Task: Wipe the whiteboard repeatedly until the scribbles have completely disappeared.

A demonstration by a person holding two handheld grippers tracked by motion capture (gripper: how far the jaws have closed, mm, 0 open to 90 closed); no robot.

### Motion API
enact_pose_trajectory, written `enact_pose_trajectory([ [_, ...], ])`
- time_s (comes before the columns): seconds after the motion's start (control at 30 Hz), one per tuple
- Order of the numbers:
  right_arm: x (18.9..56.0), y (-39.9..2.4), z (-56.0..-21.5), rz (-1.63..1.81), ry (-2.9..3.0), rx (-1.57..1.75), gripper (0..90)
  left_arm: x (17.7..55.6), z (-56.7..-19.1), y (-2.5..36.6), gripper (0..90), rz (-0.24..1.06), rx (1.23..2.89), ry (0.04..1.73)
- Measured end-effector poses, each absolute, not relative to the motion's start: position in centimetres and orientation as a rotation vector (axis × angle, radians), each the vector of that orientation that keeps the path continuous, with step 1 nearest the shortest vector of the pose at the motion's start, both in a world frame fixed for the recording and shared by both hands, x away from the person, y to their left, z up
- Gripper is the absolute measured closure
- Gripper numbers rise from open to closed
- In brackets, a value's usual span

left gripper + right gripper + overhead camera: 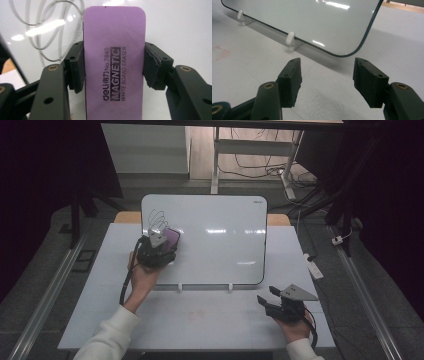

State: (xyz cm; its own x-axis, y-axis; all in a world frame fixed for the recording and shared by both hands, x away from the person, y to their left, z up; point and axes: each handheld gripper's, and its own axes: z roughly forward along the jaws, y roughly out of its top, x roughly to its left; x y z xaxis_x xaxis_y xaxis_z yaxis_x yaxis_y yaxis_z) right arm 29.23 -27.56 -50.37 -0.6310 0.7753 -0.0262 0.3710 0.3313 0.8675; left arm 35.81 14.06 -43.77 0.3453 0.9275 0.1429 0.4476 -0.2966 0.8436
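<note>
Eraser (113,62) first: we see a purple block printed "MAGNETIC WHITE BOARD ERASER" clamped across its width in our left gripper (113,67), a pad pressing on each long side, so the jaws are closed onto it as far as its body allows. In the high view the eraser (171,239) lies against the upper left part of the whiteboard (220,240), just below a looping grey scribble (158,221), with our left gripper (157,249) and the hand behind it over the board's left edge. The left gripper view shows the same curls of the scribble (47,32) on the white surface up and to the left of the eraser. The whiteboard leans on two small white clips (180,286) at its lower edge, standing on the pale table (200,320). Farther right, near the table's front right corner, our right gripper (272,302) hovers low over the table with its jaws wide apart and nothing between them; in its own view the pads (293,80) frame bare tabletop, well short of the whiteboard's (312,22) rounded lower corner.
</note>
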Motion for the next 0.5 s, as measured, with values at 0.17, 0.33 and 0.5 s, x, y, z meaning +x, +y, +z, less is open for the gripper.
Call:
enact_pose_trajectory([
  [0.17,29.3,-27.5,-50.4,1.231,2.165,1.006,38.9,35.3,-44.5,12.9,41.7,0.861,1.937,1.164],
  [0.33,29.2,-27.5,-50.4,1.231,2.161,1.005,38.9,36.0,-43.6,13.8,41.6,0.834,1.894,1.183],
  [0.5,29.3,-27.6,-50.4,1.229,2.163,1.007,38.9,37.5,-41.7,15.0,41.7,0.842,1.853,1.214],
])
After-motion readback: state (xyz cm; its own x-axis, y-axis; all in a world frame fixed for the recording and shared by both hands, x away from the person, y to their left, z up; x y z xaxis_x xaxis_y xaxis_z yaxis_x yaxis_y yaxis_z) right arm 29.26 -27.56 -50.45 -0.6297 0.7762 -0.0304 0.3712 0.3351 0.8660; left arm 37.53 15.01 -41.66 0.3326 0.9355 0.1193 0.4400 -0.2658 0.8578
